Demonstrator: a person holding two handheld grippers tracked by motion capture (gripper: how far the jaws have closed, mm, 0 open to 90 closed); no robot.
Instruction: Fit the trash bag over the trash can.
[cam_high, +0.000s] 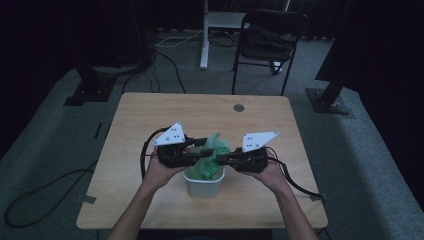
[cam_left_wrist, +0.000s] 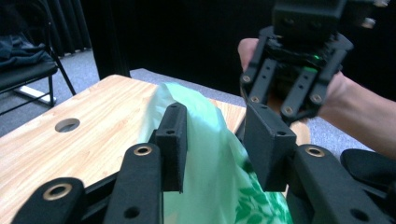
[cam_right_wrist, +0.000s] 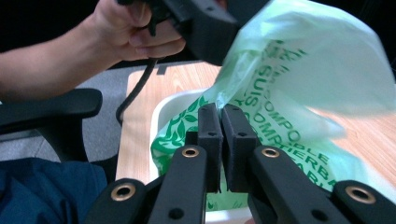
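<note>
In the right gripper view my right gripper (cam_right_wrist: 221, 140) had its jaws pressed together w/ a fold of the green bag (cam_right_wrist: 299, 79) pinched btwn them. Bag sat in a white bin (cam_right_wrist: 173, 103) on the wooden table (cam_right_wrist: 154, 88). Left hand (cam_right_wrist: 133, 32) gripped the left gripper (cam_right_wrist: 201, 28) at the bag's top; couldn't tell its jaws.

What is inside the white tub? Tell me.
A green bag sits inside the white tub, its top rising above the rim. The right gripper is shut on the bag; the left gripper is open around it. Anything beneath the bag is covered.
</note>
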